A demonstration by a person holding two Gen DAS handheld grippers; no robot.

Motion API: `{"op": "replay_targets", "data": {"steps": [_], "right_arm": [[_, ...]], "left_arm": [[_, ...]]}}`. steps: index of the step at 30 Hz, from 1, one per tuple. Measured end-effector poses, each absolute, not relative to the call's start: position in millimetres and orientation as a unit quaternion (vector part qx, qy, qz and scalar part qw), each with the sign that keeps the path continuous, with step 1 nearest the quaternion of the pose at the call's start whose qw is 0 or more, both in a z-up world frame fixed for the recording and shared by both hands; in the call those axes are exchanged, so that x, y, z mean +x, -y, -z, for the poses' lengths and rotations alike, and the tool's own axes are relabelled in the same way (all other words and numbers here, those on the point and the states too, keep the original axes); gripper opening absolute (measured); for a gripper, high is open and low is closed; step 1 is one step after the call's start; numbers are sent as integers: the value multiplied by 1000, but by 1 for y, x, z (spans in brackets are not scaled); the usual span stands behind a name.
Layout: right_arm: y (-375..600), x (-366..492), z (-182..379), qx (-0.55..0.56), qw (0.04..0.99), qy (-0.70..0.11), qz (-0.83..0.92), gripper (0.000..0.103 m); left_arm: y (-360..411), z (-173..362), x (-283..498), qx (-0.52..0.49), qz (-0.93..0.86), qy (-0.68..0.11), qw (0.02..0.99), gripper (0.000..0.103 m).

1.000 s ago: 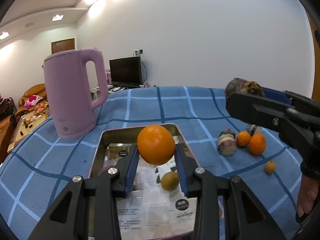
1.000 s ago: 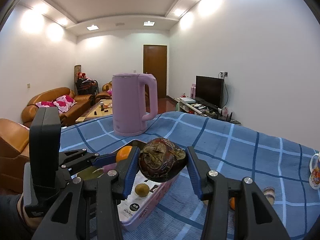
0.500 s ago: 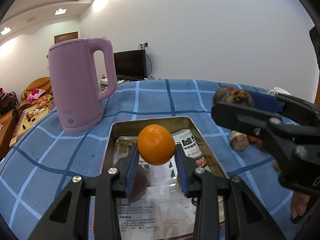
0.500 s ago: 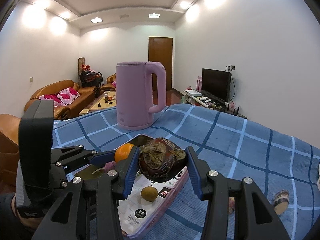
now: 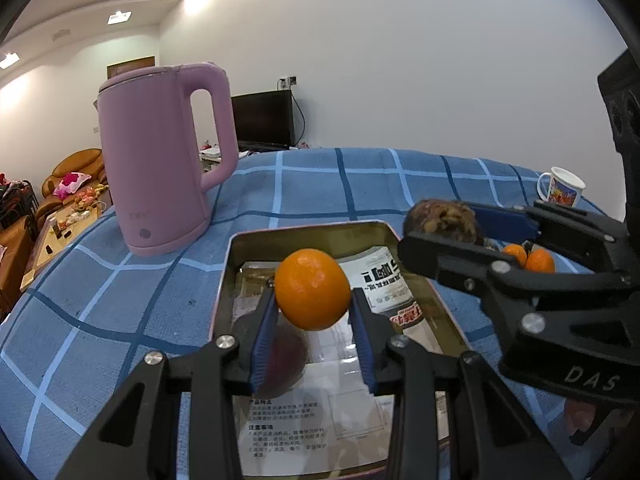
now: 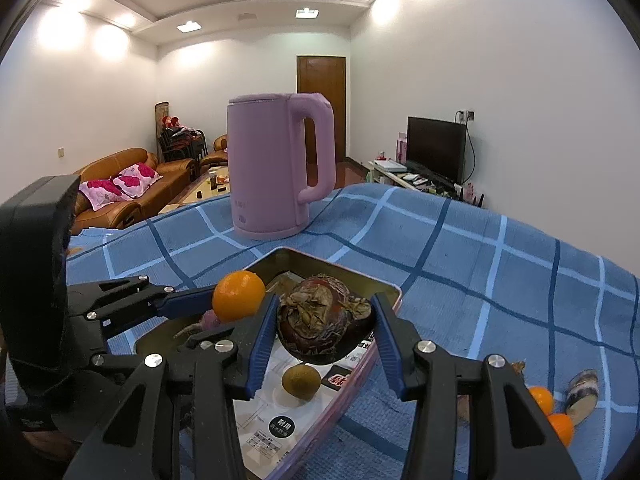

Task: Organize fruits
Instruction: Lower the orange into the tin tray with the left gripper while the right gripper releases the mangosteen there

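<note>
My left gripper (image 5: 313,312) is shut on an orange (image 5: 312,289) and holds it above the metal tray (image 5: 304,236). My right gripper (image 6: 324,328) is shut on a dark wrinkled fruit (image 6: 325,325), held over the tray's (image 6: 344,270) right side. In the left wrist view the right gripper (image 5: 448,224) and its dark fruit (image 5: 442,216) hang at the tray's right rim. In the right wrist view the orange (image 6: 238,296) shows at the left. A small brown fruit (image 6: 301,376) and a reddish fruit (image 5: 286,356) lie in the tray on printed paper.
A pink kettle (image 5: 160,156) stands behind the tray on the blue checked cloth (image 5: 352,184). Two small oranges (image 6: 550,412) and a cut purple piece (image 6: 582,390) lie on the cloth to the right. A mug (image 5: 560,190) stands far right.
Both grippers have moved forward and lower over the tray, still holding their fruits. The kettle looms nearer in both views.
</note>
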State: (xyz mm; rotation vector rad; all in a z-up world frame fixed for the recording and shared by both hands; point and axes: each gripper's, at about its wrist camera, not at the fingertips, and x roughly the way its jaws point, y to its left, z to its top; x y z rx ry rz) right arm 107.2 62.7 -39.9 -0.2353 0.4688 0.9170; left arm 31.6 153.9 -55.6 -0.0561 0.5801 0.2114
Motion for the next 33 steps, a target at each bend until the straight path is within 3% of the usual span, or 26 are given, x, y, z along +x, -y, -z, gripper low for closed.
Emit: {"op": "replay_targets", "data": {"steps": [29,31,33], "right_arm": [[-81,112,60,-118,835,-272,-463,49],[-80,112,60,-115,835,-272,-463,55],[-77,114,59,-101,834,-276,-467,70]], "left_arm": [[-146,61,31,1,-100,-317,943,41],[-147,61,30,0,-104,-315,944,47],[-146,59,27,-2,-100,-309,946,74]]}}
